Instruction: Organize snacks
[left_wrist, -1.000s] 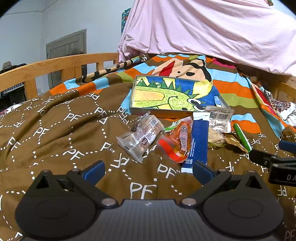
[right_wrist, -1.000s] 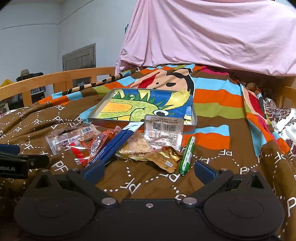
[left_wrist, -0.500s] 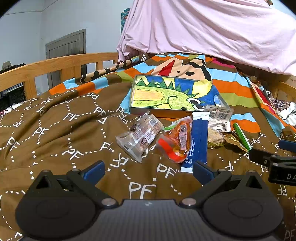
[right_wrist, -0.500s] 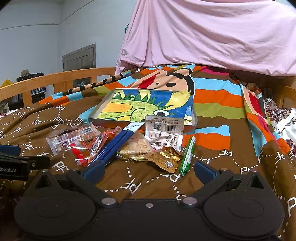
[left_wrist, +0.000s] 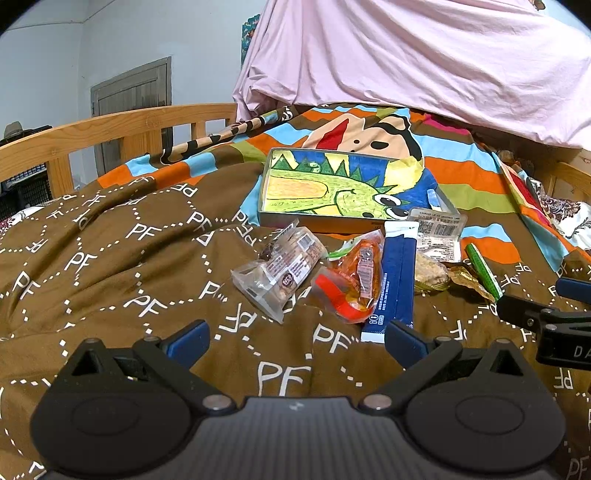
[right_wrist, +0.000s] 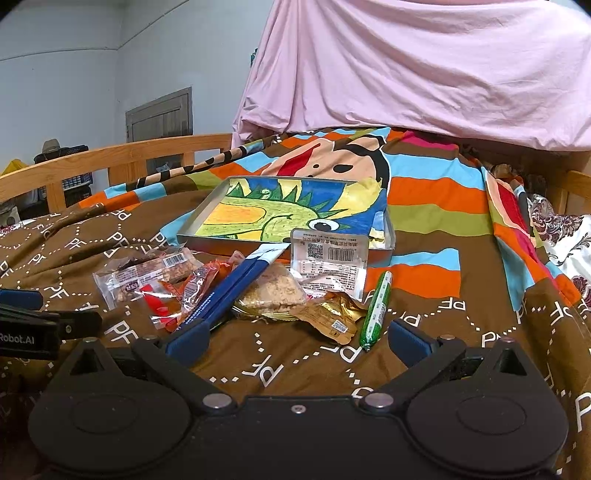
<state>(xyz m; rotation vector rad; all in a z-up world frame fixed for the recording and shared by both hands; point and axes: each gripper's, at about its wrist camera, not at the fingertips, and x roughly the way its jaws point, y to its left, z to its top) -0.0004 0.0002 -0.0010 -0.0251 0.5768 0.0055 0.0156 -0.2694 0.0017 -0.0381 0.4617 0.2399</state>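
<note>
Several snack packets lie in a row on the brown bedspread: a clear nut bar (left_wrist: 280, 267) (right_wrist: 147, 275), an orange-red pack (left_wrist: 354, 280) (right_wrist: 181, 295), a blue stick pack (left_wrist: 393, 273) (right_wrist: 236, 286), a white barcode pouch (left_wrist: 437, 236) (right_wrist: 328, 264), a gold wrapper (right_wrist: 327, 314) and a green sausage stick (left_wrist: 482, 266) (right_wrist: 376, 306). Behind them sits a shallow metal tray (left_wrist: 343, 221) (right_wrist: 388, 229) lined with a dinosaur drawing. My left gripper (left_wrist: 295, 338) and right gripper (right_wrist: 295, 336) are open and empty, just short of the snacks.
A wooden bed rail (left_wrist: 110, 129) runs along the left. A pink sheet (left_wrist: 424, 59) hangs behind the tray. A striped cartoon blanket (right_wrist: 436, 192) covers the far bed. The right gripper's finger shows at the right edge of the left wrist view (left_wrist: 535, 317).
</note>
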